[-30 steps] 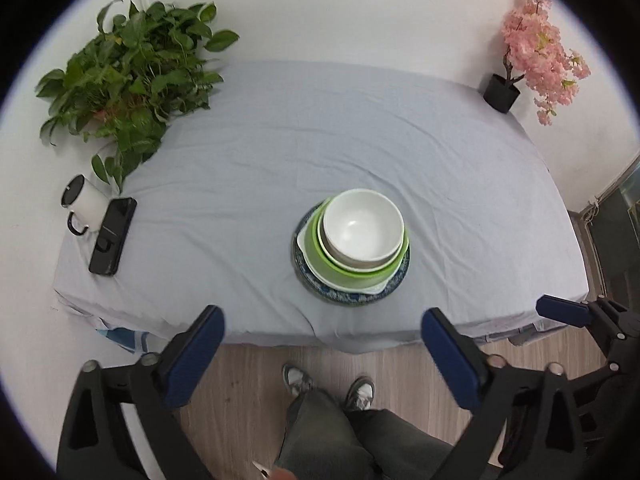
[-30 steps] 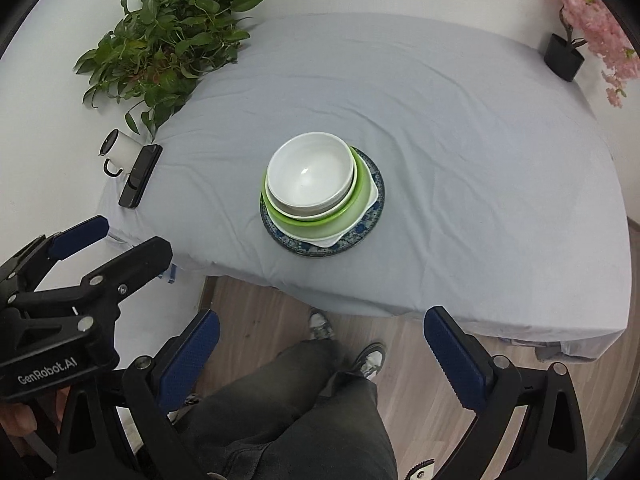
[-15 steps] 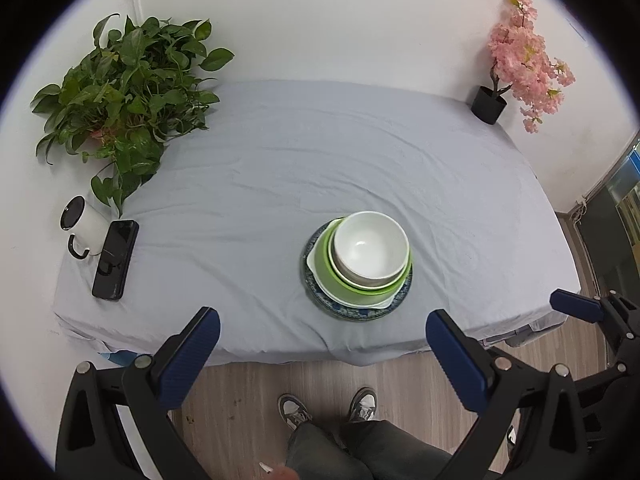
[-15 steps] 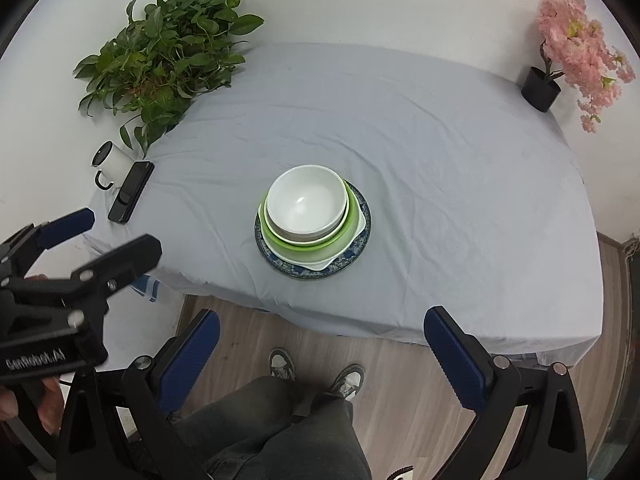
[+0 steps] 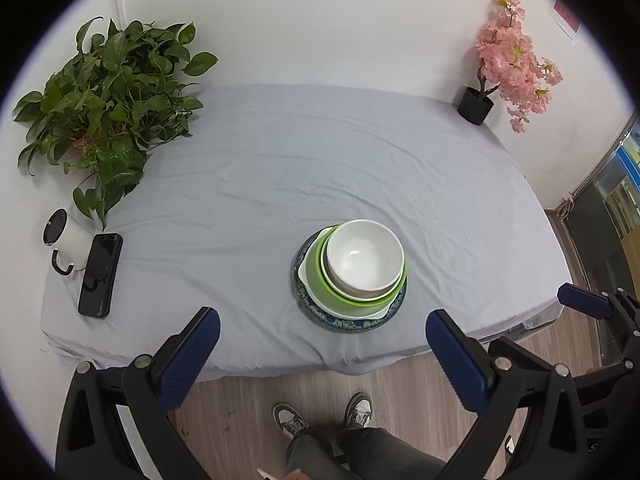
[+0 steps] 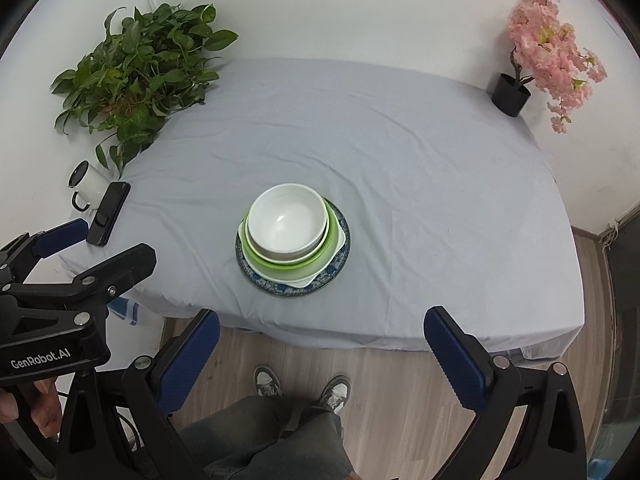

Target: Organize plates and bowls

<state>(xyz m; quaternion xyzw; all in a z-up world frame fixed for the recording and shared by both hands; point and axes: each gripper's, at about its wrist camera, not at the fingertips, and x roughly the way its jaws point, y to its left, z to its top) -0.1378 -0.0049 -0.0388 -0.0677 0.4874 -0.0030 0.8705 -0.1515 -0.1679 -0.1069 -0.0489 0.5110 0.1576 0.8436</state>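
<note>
Ahead of both tools, between their tips, a white bowl sits nested in a green bowl on a blue plate. Left gripper and right gripper hang released, empty. Probably best: approach level, lift straight up.

Bare cloth rings the dish stack.

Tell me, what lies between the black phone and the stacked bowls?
Only bare grey tablecloth separates the black phone from the stacked bowls, seen in both views.
</note>
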